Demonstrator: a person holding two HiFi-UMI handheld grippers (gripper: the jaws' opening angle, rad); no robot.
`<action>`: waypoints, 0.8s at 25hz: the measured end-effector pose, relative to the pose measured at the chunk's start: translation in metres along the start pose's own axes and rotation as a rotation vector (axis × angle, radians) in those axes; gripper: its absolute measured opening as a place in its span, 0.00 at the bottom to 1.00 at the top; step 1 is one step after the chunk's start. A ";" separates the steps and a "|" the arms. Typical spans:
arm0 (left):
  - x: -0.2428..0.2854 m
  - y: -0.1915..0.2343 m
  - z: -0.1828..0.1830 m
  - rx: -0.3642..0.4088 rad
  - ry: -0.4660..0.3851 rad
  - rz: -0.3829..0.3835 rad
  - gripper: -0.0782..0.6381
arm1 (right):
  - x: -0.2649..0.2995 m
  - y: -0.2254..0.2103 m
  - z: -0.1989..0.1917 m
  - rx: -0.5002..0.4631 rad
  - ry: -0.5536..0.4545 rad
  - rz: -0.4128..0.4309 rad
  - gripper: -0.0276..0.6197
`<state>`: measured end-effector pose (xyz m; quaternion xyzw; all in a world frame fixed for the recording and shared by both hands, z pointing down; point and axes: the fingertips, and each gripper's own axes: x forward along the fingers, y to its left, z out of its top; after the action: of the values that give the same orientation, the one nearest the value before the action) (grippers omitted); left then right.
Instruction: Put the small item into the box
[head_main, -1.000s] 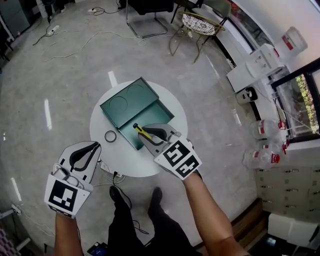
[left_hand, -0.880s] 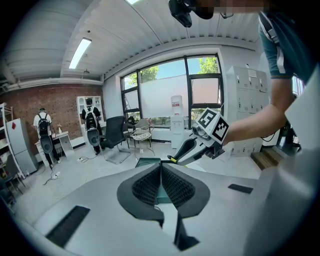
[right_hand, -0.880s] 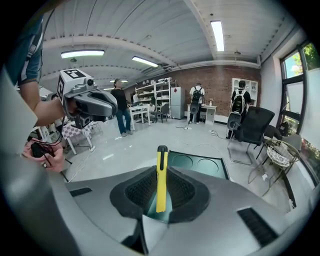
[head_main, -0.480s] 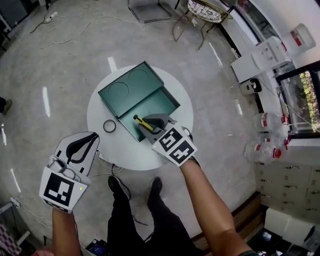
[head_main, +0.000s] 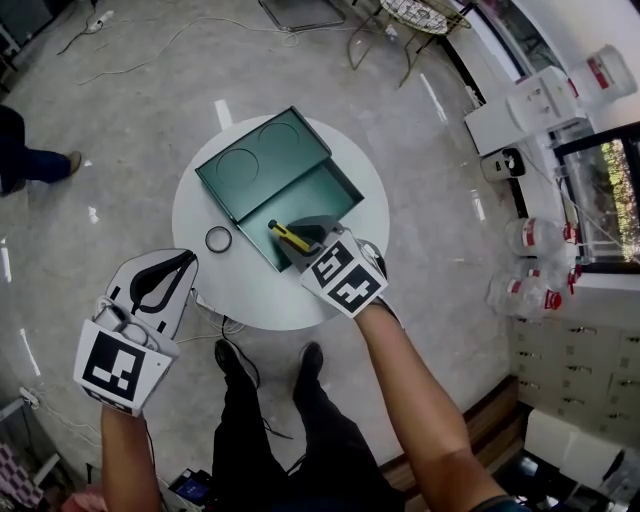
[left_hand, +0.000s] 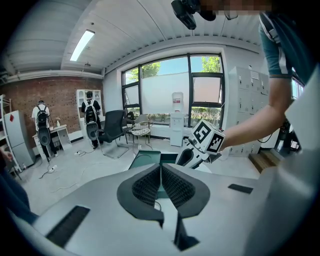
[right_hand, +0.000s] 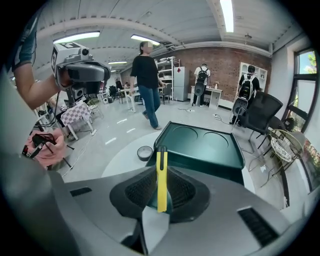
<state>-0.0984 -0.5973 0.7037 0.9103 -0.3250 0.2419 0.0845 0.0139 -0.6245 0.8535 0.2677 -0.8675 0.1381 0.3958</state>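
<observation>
Grey floor: shiny, with cables in the upper left of the head view; a person's leg at the left edge
Left gripper: lower left of the head view, off the table and level with its lower left rim; its own view shows the ribbed pads pressed together with nothing between them
Ring: small and dark, flat on the table just left of the box, not touching it
Table: round and white, in the middle of the head view
Box: dark green and open, set cornerwise on the table; its lid lies back toward the upper left, with two circles pressed into it
Item: thin yellow bar with a black tip, clamped between the right pads; it sits over the lower corner of the box, tip toward the upper left; whether it touches the bottom cannot be told
Right gripper: just right of centre, over the lower edge of the box, jaws closed on the item
Bottles: at the right edge of the head view, on the floor
</observation>
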 end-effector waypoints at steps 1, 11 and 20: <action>-0.001 0.000 0.001 0.002 -0.001 0.000 0.15 | 0.001 0.001 -0.001 0.003 0.007 0.001 0.17; -0.027 -0.008 0.056 0.051 -0.025 0.006 0.15 | -0.045 0.001 0.024 0.004 0.019 -0.013 0.18; -0.110 -0.032 0.132 0.115 -0.100 0.054 0.15 | -0.176 0.026 0.119 0.049 -0.219 -0.137 0.18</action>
<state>-0.1009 -0.5530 0.5349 0.9155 -0.3389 0.2166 0.0093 0.0220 -0.5948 0.6413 0.3492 -0.8817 0.1020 0.3006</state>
